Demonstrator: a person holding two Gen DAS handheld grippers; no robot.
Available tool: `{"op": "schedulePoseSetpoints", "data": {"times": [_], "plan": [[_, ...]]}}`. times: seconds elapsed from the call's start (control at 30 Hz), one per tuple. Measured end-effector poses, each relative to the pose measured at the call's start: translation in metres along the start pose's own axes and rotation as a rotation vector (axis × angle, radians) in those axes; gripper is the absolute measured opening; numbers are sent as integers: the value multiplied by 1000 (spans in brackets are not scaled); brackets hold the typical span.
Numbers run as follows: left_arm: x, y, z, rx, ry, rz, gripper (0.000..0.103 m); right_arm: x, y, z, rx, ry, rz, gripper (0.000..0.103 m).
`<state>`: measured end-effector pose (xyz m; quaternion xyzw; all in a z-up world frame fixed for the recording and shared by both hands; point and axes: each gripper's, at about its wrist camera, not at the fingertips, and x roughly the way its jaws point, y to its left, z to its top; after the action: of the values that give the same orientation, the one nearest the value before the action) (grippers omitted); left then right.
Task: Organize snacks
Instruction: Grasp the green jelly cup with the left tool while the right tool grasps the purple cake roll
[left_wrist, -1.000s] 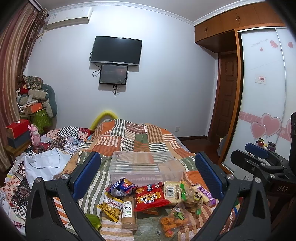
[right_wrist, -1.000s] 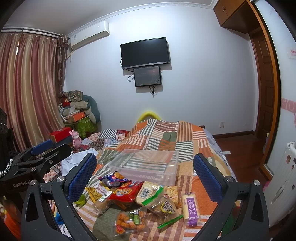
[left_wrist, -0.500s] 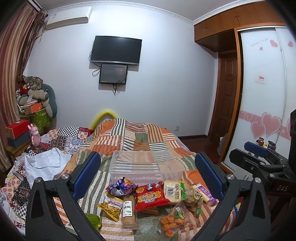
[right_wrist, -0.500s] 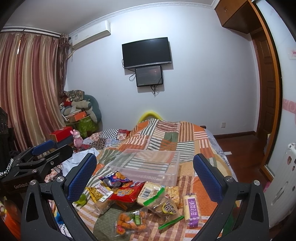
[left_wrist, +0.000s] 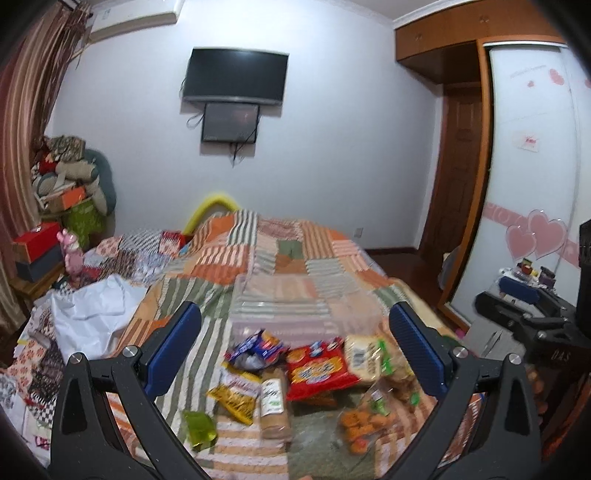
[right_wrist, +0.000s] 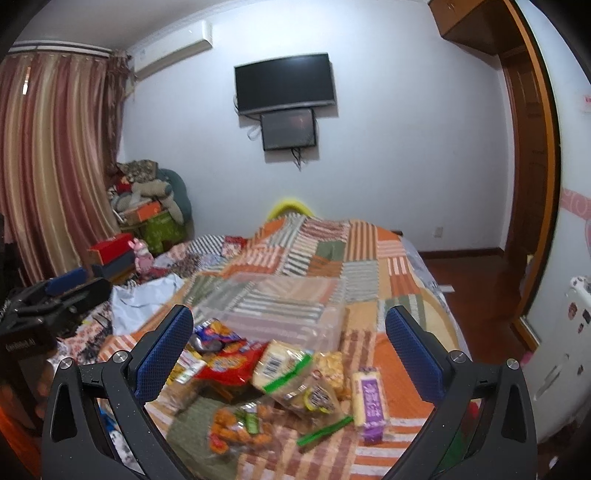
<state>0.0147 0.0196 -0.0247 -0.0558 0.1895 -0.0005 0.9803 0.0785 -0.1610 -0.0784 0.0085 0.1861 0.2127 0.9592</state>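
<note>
Dipping both claws closer now: left claw (left_wrist: 295, 343) and right claw (right_wrist: 288, 339) spread wide, holding nothing. Snack packets (left_wrist: 317, 369) loom nearer on the bed (left_wrist: 280, 258), just before the clear bin (left_wrist: 295, 306), still empty. First pickup looks imminent.

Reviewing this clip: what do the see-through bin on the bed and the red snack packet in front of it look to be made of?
The clear rectangular storage bin looks like thin rigid transparent plastic: the striped patchwork quilt shows straight through its walls, and its rim catches pale glints. The red snack packet looks like glossy printed plastic film, crinkled with bright highlights; motion blur leaves foil lining undecidable.
</note>
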Motion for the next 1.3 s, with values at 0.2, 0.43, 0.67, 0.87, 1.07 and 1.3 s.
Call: {"op": "schedulePoseSetpoints", "data": {"times": [0.2, 0.43, 0.67, 0.87, 1.07, 1.3], "plan": [[20, 34, -17, -15, 94, 91, 83, 19, -27, -13, 46, 102, -49, 103], [49, 83, -40, -97, 239, 123, 68, 38, -56, -24, 87, 209, -113, 93], [73, 104, -74, -151, 358, 143, 66, 58, -78, -44, 136, 318, -134, 71], [88, 110, -100, -192, 442, 146, 66, 78, -92, -60, 162, 402, -134, 62], [104, 115, -122, -215, 515, 151, 60, 92, -98, -74, 181, 469, -112, 60], [118, 116, -138, -227, 569, 142, 53, 109, -99, -89, 223, 548, -68, 59]]}}
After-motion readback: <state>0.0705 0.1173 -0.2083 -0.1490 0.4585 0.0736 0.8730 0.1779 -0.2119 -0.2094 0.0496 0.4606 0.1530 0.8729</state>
